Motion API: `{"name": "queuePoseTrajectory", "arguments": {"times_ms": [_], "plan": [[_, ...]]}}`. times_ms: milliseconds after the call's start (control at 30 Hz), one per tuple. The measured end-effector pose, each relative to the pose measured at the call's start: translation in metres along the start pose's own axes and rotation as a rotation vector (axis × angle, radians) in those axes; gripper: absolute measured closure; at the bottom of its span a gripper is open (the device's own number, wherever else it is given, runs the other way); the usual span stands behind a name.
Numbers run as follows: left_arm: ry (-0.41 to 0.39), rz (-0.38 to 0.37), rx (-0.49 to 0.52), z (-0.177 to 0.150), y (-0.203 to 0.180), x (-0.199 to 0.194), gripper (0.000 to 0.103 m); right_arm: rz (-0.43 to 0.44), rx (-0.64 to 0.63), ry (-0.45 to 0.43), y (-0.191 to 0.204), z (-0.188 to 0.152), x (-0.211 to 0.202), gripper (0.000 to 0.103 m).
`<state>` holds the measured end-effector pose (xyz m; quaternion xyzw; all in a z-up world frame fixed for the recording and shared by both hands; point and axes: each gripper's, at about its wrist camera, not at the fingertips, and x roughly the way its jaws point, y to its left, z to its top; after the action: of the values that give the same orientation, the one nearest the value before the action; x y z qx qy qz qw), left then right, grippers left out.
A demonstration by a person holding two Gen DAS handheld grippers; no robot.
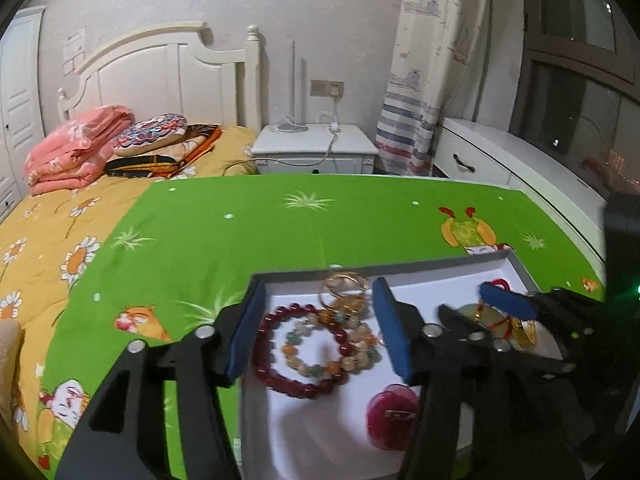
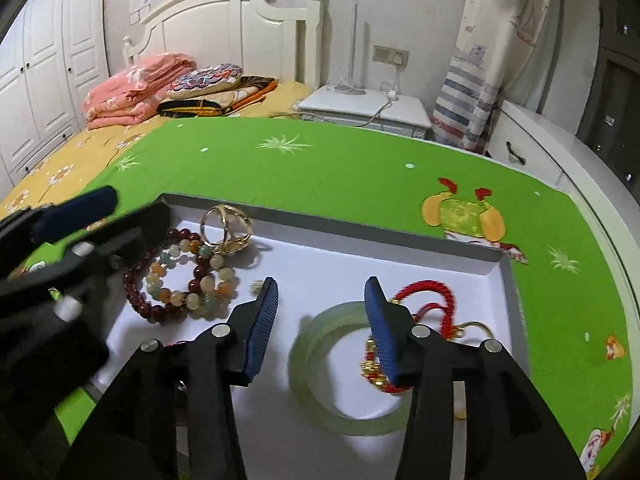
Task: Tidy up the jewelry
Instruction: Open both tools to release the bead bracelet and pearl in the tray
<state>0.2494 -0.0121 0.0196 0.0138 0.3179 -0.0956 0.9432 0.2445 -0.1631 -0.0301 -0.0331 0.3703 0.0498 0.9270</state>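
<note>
A shallow white tray with grey walls lies on a green cloth, and all the jewelry sits inside it. At the tray's far left corner rest gold rings, a dark red bead bracelet and a pale multicoloured bead bracelet, overlapping. The left tongs stand spread over these, gripping nothing. Toward the tray's right wall, the right tongs stand spread above a green jade bangle and a red-corded gold charm.
</note>
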Motion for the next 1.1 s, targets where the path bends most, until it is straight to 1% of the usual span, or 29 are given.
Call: {"name": "queuePoseTrajectory", "arguments": {"times_ms": [100, 200, 267, 367, 500, 567, 733, 833, 900, 1000, 1100], "plan": [[-0.012, 0.02, -0.021, 0.004, 0.011, -0.011, 0.023, 0.005, 0.017, -0.025, -0.008, 0.002, -0.01, 0.06], [-0.003, 0.025, -0.033, 0.0, 0.021, -0.025, 0.011, 0.016, 0.03, -0.049, -0.016, 0.002, -0.025, 0.059], [0.007, 0.03, -0.038, -0.008, 0.026, -0.036, 0.011, 0.026, 0.023, -0.065, -0.021, -0.002, -0.038, 0.053], [0.02, 0.042, -0.048, -0.03, 0.035, -0.052, 0.008, 0.035, 0.017, -0.096, -0.031, -0.014, -0.06, 0.048], [0.046, 0.045, -0.053, -0.067, 0.046, -0.065, 0.008, 0.055, 0.039, -0.094, -0.05, -0.041, -0.081, 0.045], [0.049, 0.063, -0.049, -0.083, 0.049, -0.07, 0.008, 0.048, 0.048, -0.084, -0.06, -0.056, -0.088, 0.045], [0.067, 0.076, -0.047, -0.112, 0.055, -0.077, 0.008, 0.027, 0.088, -0.042, -0.084, -0.099, -0.099, 0.045], [0.086, 0.079, -0.026, -0.122, 0.054, -0.079, 0.008, 0.027, 0.094, -0.026, -0.087, -0.117, -0.102, 0.045], [0.088, 0.082, -0.019, -0.126, 0.053, -0.08, 0.008, 0.048, 0.105, 0.001, -0.087, -0.129, -0.102, 0.045], [0.098, 0.081, -0.017, -0.124, 0.053, -0.076, 0.008, 0.046, 0.091, 0.024, -0.082, -0.135, -0.098, 0.045], [0.116, 0.066, -0.019, -0.123, 0.052, -0.071, 0.008, 0.032, 0.086, 0.047, -0.08, -0.132, -0.093, 0.045]]}}
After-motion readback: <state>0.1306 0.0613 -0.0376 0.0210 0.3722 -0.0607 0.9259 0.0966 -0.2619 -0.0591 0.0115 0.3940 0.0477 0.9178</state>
